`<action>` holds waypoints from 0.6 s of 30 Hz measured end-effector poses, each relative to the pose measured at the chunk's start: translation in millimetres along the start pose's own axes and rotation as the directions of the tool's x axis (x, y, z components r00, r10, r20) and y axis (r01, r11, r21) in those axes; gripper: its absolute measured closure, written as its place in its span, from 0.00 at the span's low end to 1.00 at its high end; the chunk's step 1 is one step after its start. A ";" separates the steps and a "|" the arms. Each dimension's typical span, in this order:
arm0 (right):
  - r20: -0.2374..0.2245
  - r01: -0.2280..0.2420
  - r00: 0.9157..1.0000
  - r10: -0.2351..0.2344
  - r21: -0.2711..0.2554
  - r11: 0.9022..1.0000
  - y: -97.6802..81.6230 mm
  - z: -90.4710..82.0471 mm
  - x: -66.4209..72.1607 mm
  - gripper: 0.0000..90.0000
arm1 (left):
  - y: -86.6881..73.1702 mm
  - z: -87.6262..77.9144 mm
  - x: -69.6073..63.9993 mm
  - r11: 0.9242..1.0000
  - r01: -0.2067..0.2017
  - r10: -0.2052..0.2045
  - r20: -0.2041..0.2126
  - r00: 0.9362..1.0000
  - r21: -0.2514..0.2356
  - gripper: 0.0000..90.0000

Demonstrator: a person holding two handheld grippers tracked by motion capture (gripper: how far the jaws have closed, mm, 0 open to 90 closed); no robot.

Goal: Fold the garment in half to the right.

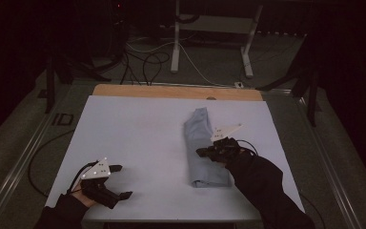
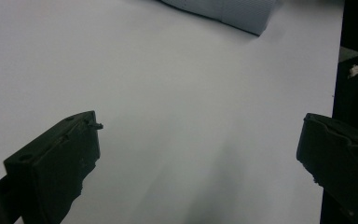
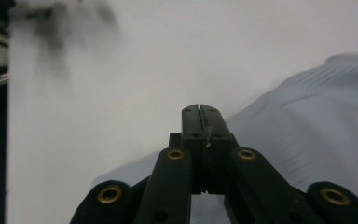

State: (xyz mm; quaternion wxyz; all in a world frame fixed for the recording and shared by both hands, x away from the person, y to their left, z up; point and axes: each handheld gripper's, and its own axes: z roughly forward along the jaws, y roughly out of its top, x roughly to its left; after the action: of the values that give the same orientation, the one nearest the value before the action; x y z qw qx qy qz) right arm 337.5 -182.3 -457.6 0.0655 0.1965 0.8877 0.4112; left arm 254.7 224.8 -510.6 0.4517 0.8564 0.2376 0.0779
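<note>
One folded cloth (image 1: 204, 148) under the closed, empty right claw (image 1: 202, 152); left claw (image 1: 122, 181) gapes wide.

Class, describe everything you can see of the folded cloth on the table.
The cloth is pale blue-grey, soft fabric with fine ribbing, folded into a long narrow strip. It lies flat on the right half of the white table, running from near the person toward the far edge, its near end a rounded fold. The right gripper, jaws shut with nothing seen between them, is over its middle; whether it touches is unclear.
</note>
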 end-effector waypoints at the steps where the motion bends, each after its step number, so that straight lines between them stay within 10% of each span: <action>1: -0.003 0.003 1.000 -0.003 0.012 1.000 -3.5 0.9 3.1 1.00 | 0.0 0.4 0.0 1.000 0.003 -0.003 -0.001 1.000 0.000 0.01; 18: -0.059 0.014 0.998 -0.005 0.161 0.987 -52.7 29.7 14.3 1.00 | -0.3 0.3 -0.2 1.000 0.002 -0.002 0.000 1.000 -0.001 0.01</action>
State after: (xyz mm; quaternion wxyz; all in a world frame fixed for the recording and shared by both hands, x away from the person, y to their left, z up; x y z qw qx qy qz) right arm 317.1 -186.4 -516.2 0.0252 0.1848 0.9205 0.3432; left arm 254.5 224.6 -511.0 0.4522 0.8559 0.2385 0.0776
